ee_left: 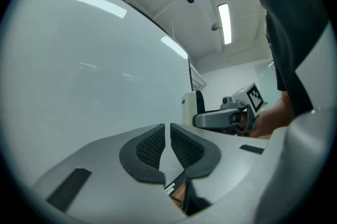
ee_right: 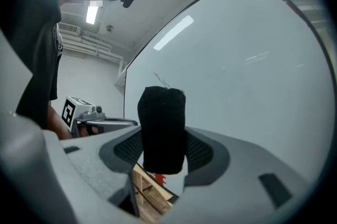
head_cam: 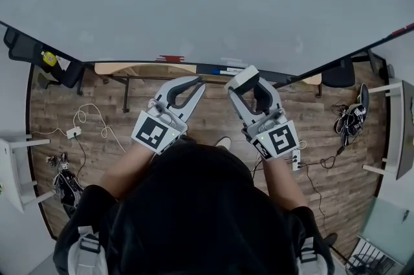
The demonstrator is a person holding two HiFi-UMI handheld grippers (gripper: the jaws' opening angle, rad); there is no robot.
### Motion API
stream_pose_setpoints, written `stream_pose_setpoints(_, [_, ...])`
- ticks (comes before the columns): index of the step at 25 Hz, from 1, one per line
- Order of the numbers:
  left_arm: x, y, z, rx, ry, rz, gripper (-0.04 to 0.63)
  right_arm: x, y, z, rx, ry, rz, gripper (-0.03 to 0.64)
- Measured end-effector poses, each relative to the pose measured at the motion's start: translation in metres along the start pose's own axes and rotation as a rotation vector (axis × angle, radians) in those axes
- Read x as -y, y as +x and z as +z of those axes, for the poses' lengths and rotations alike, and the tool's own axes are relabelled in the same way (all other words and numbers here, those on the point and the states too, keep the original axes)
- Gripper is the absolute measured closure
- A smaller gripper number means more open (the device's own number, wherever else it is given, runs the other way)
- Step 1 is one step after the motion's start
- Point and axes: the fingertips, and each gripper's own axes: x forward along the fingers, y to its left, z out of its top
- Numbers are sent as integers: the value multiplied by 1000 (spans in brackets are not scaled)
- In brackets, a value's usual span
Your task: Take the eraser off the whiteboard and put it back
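- The person's head (head_cam: 194, 202) is nearest in the head view, with both forearms reaching out toward the board.
- The left gripper (ee_left: 169, 129) has its pads all but pressed together with nothing between them. It is idle beside the other tool.
- The right gripper (ee_right: 164, 150) pinches the eraser (ee_right: 163, 123) across its narrow sides, and the black felt end stands up past the pads.
- The eraser looks light. I judge the felt soft and squashy and the white back stiff, so a hold low on the body should stop it twisting.
- It sits close to the whiteboard (head_cam: 207, 2), low down near the tray (head_cam: 213, 68). I cannot tell whether it touches.
- The board face is bare and wide, giving plenty of room to set it flat. The tray's lip and a red marker (head_cam: 169, 59) are the edges to mind.
- The wooden floor (head_cam: 110, 112) lies well below.
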Motion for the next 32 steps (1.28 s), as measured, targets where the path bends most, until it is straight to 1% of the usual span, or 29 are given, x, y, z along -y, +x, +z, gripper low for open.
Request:
stream_pose_setpoints(6, [8,2,3,15,5,8,568,-2,-8,1,4,-1,10,396])
stream_pose_setpoints(16, [13,4,-6,6,-9,6,568,-1,-16,-5,-11,9,-8,396])
stream_pose_setpoints(25, [24,13,-7,-1,-1,-22,568,7,-31,-3,0,6,-46,396])
stream_pose_setpoints(32, [42,26,-2,8,5,-50,568,21,-59,4,10,2,-102,396])
